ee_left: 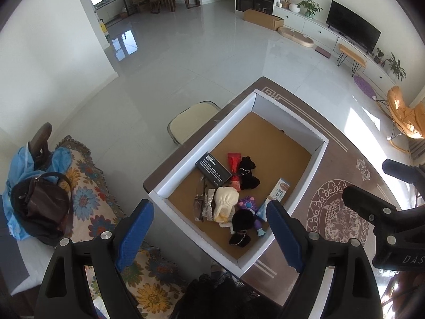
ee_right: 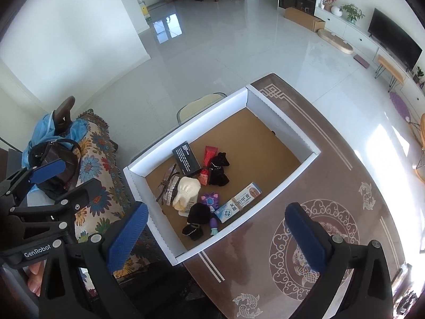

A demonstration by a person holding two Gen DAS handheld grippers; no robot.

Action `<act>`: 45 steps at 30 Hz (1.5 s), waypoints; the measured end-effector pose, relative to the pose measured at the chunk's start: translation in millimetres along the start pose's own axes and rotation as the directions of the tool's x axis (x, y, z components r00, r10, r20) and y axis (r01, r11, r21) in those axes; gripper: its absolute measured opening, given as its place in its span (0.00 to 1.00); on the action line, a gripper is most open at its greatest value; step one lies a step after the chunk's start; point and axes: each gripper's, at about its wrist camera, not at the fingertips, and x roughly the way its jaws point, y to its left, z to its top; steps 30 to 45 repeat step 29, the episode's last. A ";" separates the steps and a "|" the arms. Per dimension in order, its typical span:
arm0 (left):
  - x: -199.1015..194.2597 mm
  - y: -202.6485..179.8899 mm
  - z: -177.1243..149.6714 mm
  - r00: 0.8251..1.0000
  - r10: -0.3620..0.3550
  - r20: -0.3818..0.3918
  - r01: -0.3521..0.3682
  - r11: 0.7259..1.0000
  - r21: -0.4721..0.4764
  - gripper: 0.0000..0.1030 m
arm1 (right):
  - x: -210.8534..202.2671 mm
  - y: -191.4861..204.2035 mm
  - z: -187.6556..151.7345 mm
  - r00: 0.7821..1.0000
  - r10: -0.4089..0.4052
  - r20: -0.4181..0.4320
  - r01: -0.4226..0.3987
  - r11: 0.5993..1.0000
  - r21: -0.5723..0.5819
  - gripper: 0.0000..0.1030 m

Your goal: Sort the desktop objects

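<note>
A white-walled cardboard box (ee_left: 289, 113) (ee_right: 281, 117) stands on the brown patterned table (ee_right: 332, 186). Inside it lie a black card box (ee_left: 212, 171) (ee_right: 186, 158), a red packet (ee_left: 234, 163) (ee_right: 208, 156), black pouches (ee_left: 248, 174) (ee_right: 219, 170), a cream glove (ee_left: 224, 202) (ee_right: 186, 191), a purple toy (ee_left: 248, 204) (ee_right: 209, 199), glasses (ee_left: 200, 202) and a blue-white medicine box (ee_right: 239, 202) (ee_left: 279, 191). My left gripper (ee_left: 209, 236) is open and empty, high above the box's near end. My right gripper (ee_right: 216, 239) is open and empty above the box's near corner.
A sofa with a flowered throw (ee_left: 87, 186) and a dark handbag (ee_left: 39, 207) lies left of the table. A cream chair (ee_left: 191, 122) stands at the table's far left side. The right gripper shows in the left wrist view (ee_left: 385, 207).
</note>
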 end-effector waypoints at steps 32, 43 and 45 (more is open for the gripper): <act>-33.4 6.7 -3.0 0.991 -0.008 0.132 0.034 0.980 -0.195 0.84 | -16.8 -11.9 17.1 0.999 -0.048 0.007 0.048 0.998 -0.044 1.00; -33.4 6.7 -3.0 0.991 -0.008 0.132 0.034 0.980 -0.195 0.84 | -16.8 -11.9 17.1 0.999 -0.048 0.007 0.048 0.998 -0.044 1.00; -33.4 6.7 -3.0 0.991 -0.008 0.132 0.034 0.980 -0.195 0.84 | -16.8 -11.9 17.1 0.999 -0.048 0.007 0.048 0.998 -0.044 1.00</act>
